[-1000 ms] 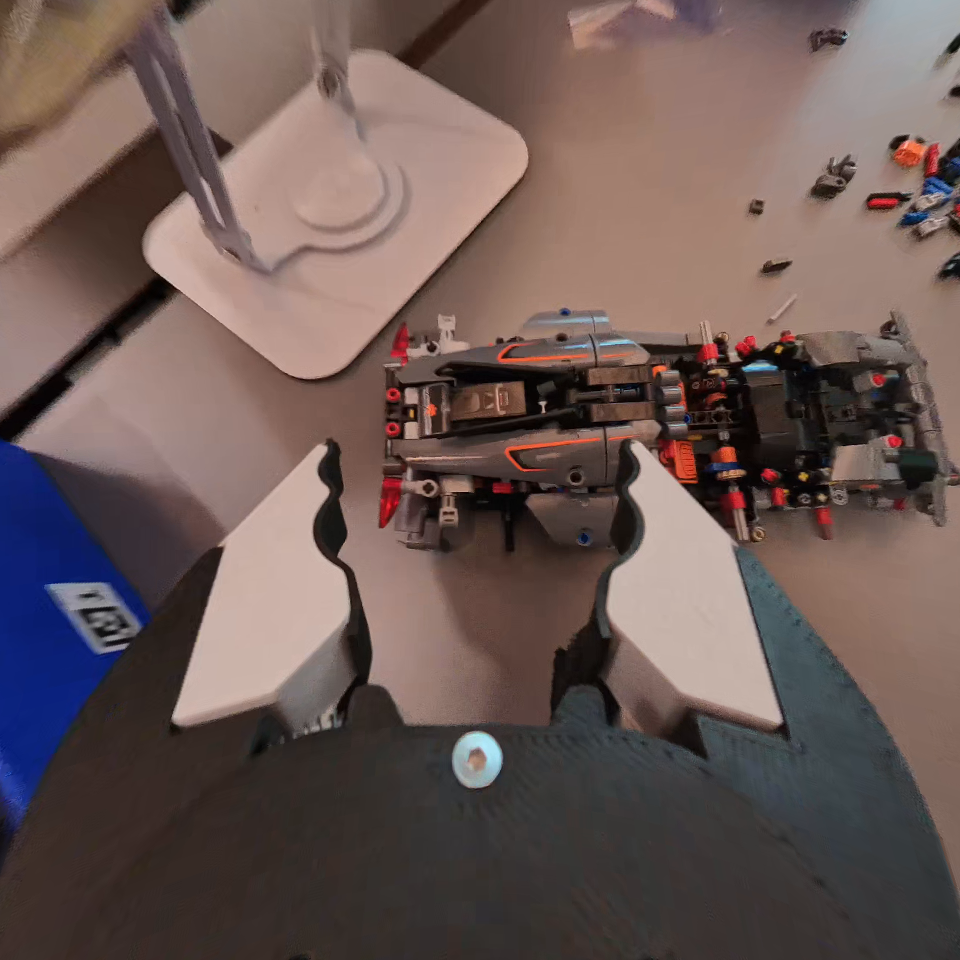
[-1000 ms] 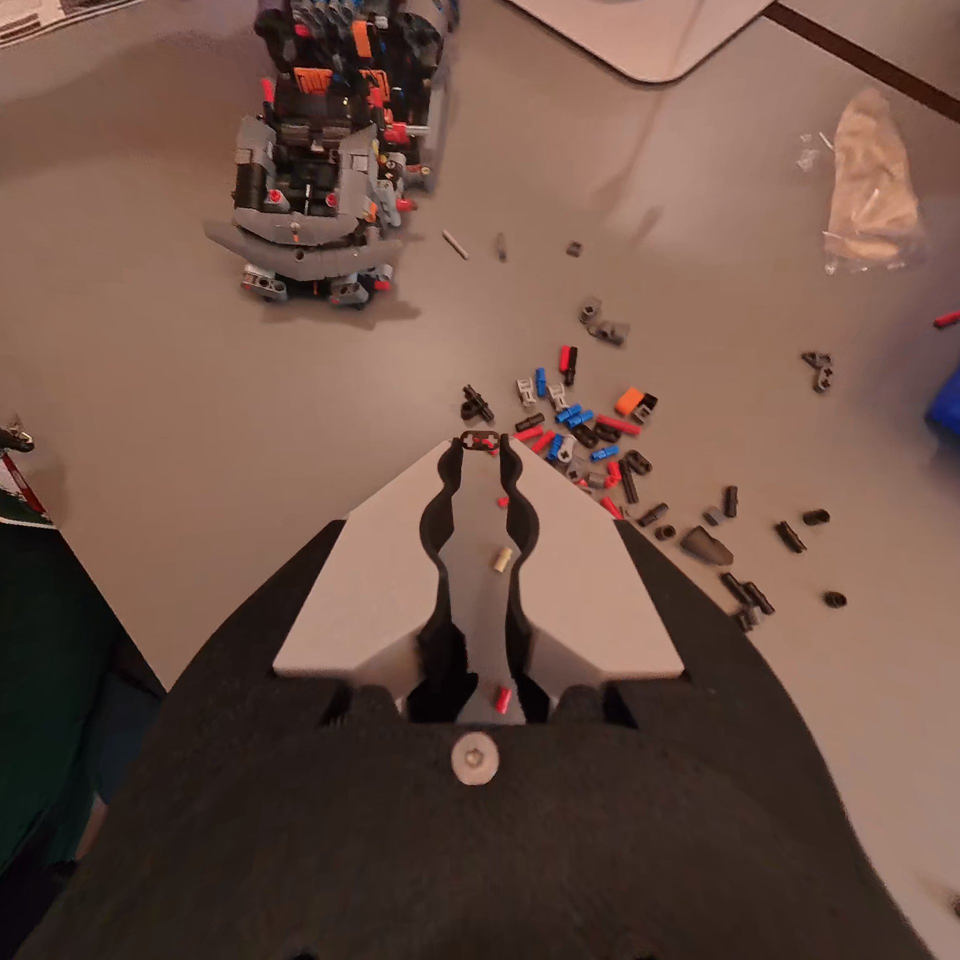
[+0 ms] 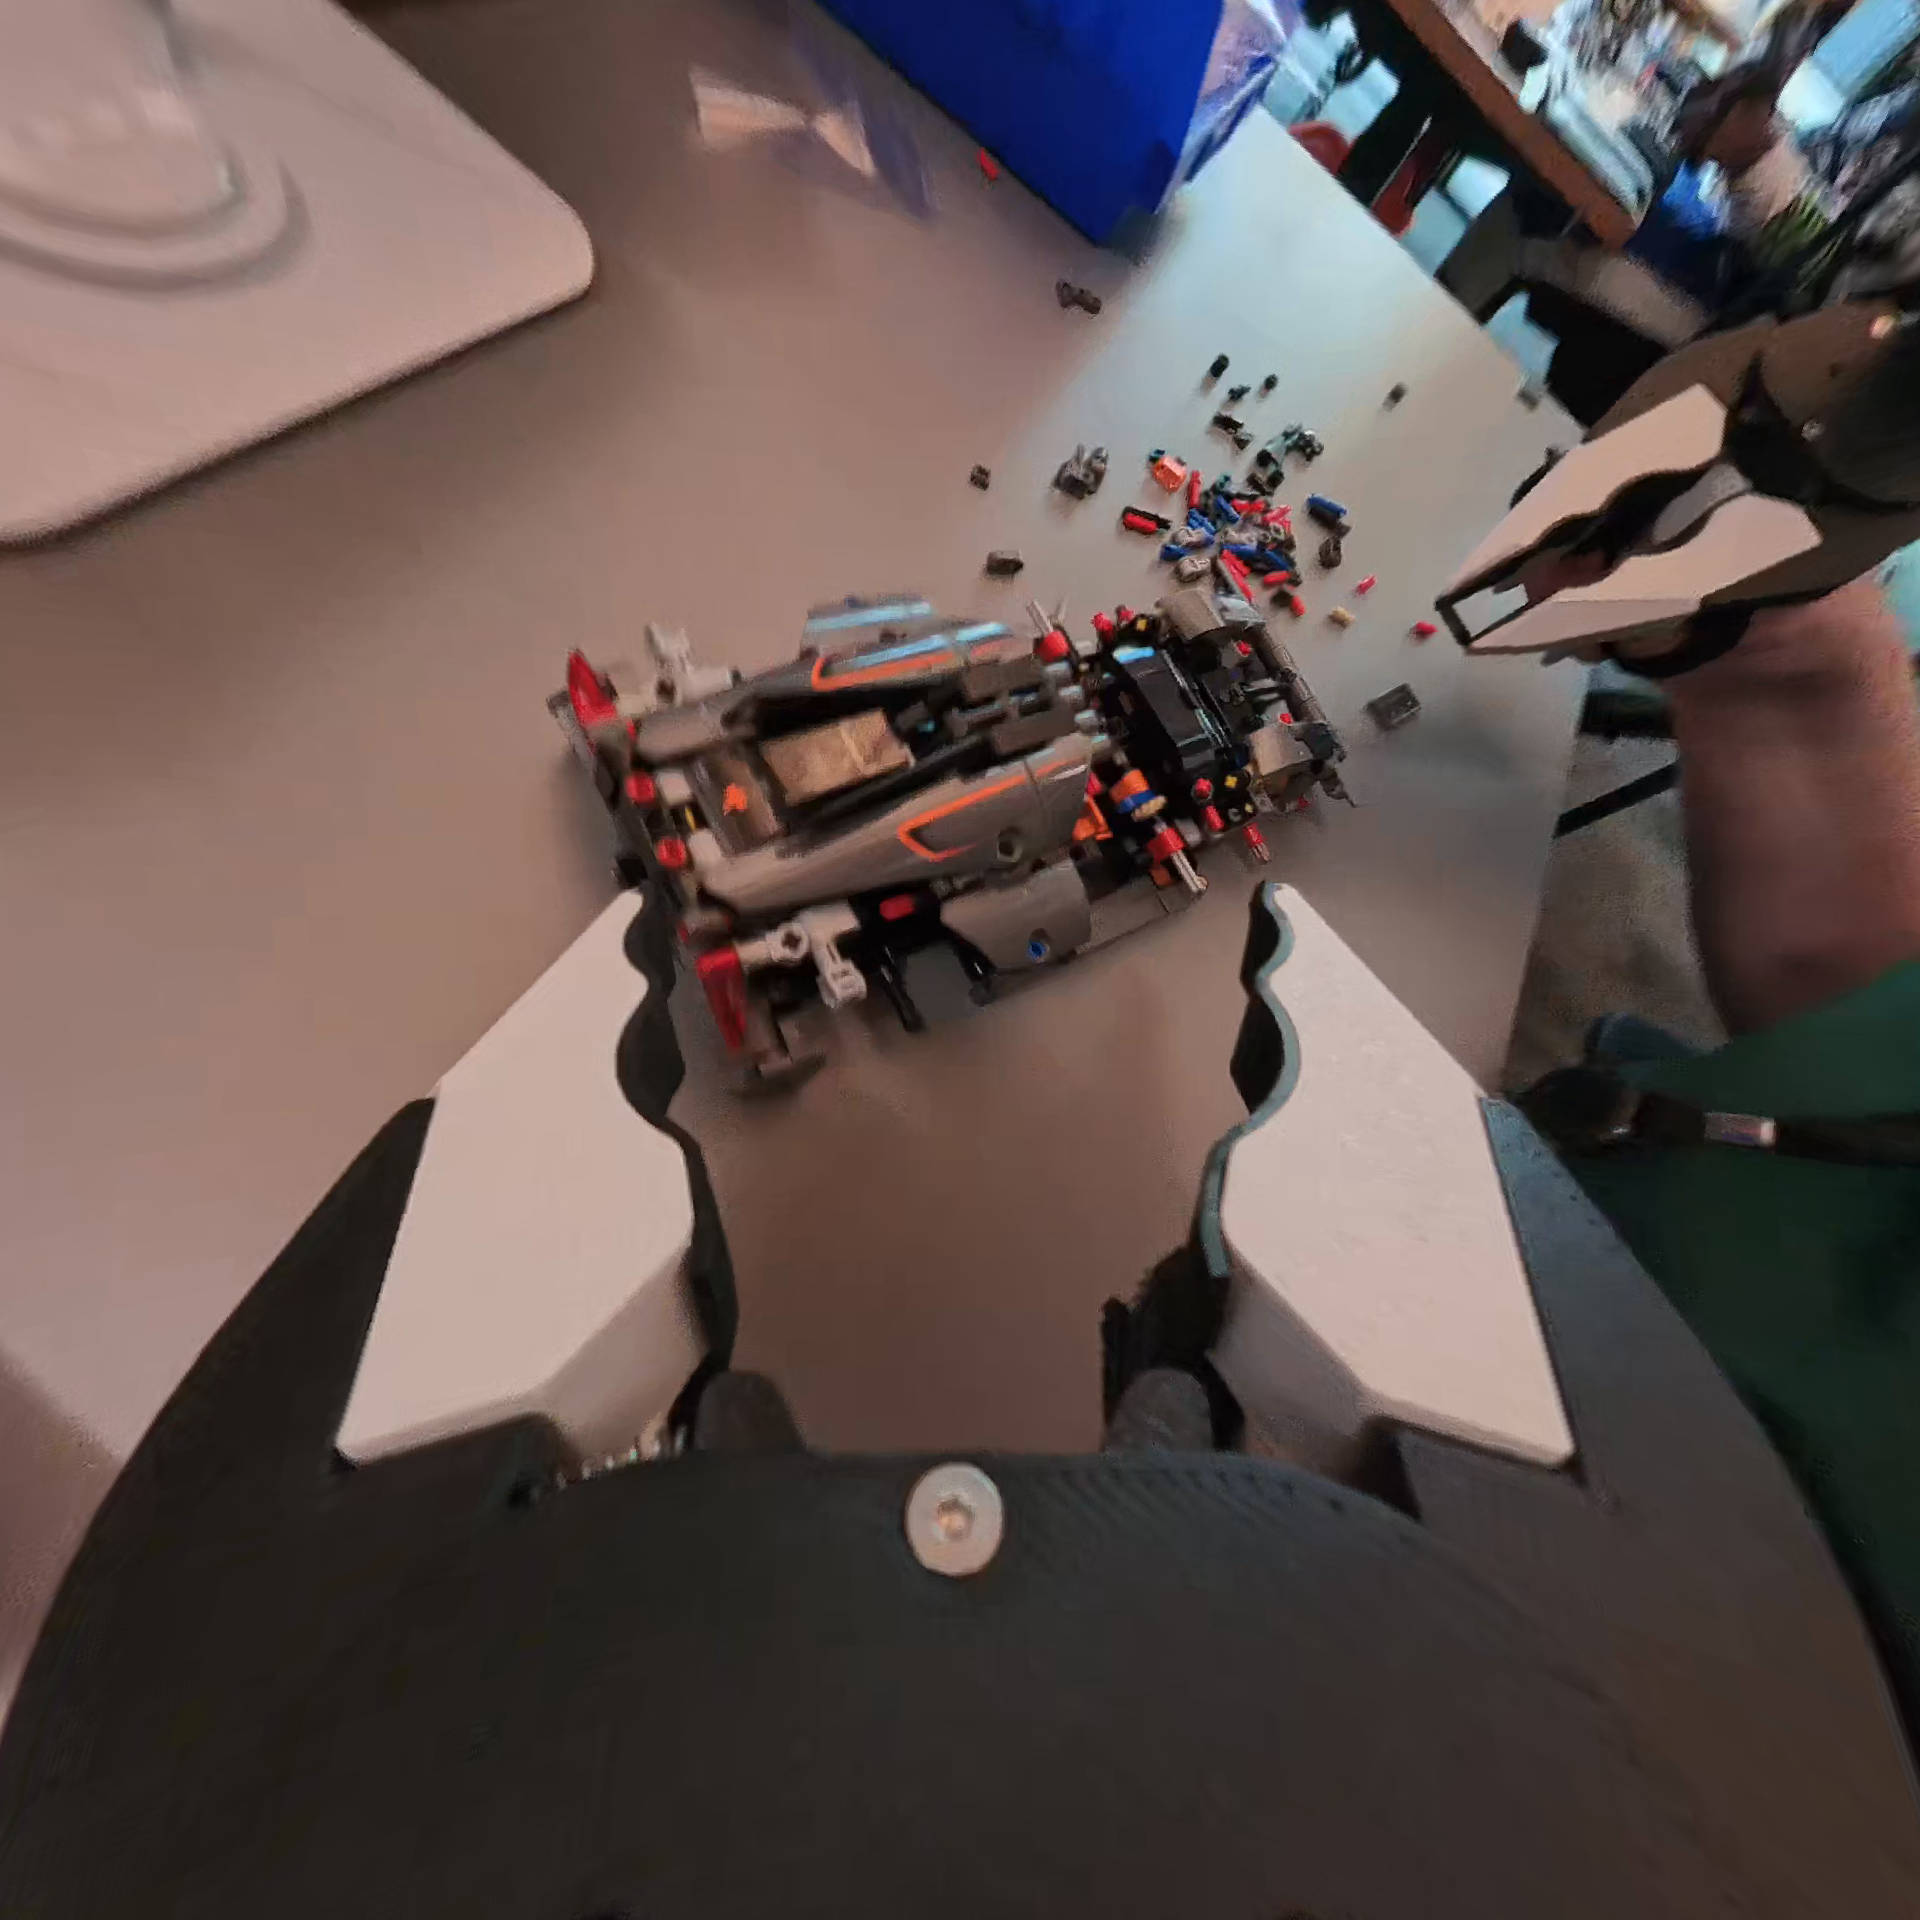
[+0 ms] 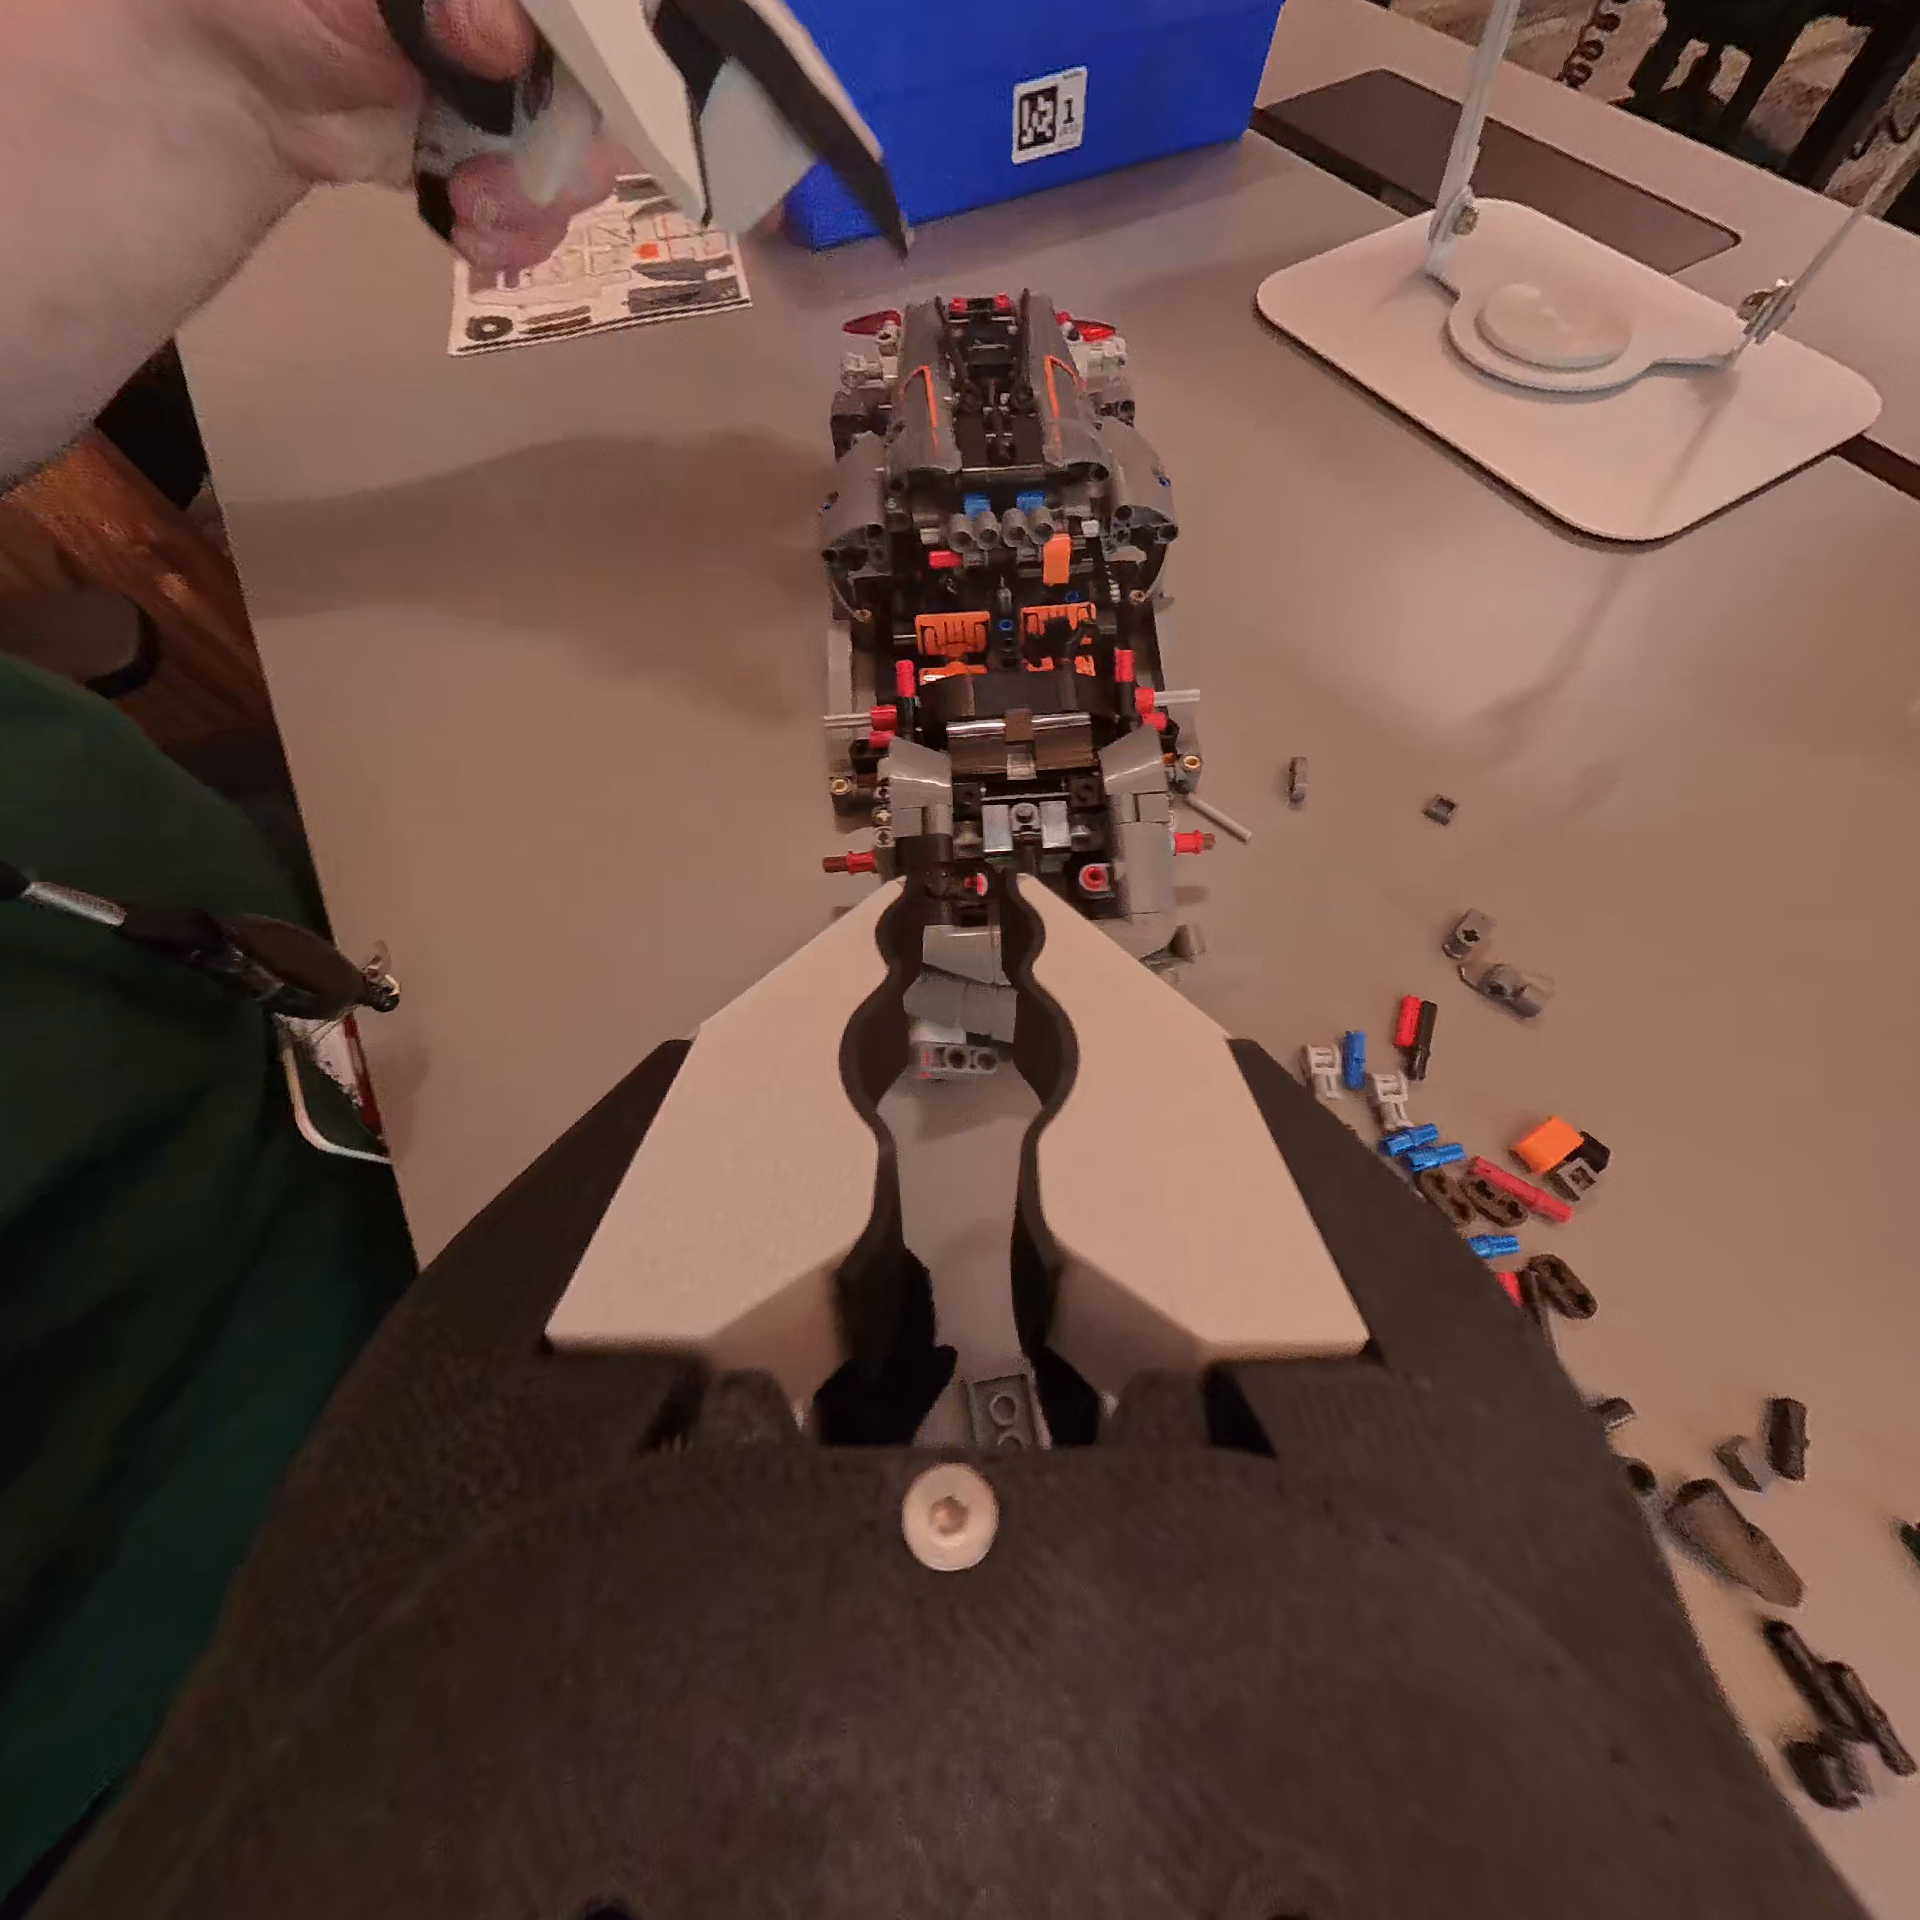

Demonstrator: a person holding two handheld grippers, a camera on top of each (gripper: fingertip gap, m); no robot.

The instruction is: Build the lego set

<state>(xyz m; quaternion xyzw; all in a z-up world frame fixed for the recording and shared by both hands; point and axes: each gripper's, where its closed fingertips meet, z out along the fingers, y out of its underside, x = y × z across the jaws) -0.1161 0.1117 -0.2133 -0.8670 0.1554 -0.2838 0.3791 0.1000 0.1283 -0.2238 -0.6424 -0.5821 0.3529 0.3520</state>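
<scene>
The half-built lego car (image 3: 935,810) lies on the grey bench (image 3: 416,727). The left gripper (image 3: 951,914) hovers above the car's near side, its fingers (image 3: 561,1143) spread wide and holding nothing. The right gripper (image 4: 956,883) points at the car's grey front end, its fingers (image 4: 1132,1122) close together with a narrow gap; whether they pinch anything cannot be told. Loose pieces (image 4: 1475,1153) lie scattered right of the car, and a blue box (image 4: 997,104) stands beyond it.

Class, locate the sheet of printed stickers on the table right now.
In the right wrist view, the white sticker sheet lies flat at the table's far left, beside the blue box, beyond the grey-and-orange Lego car.
</scene>
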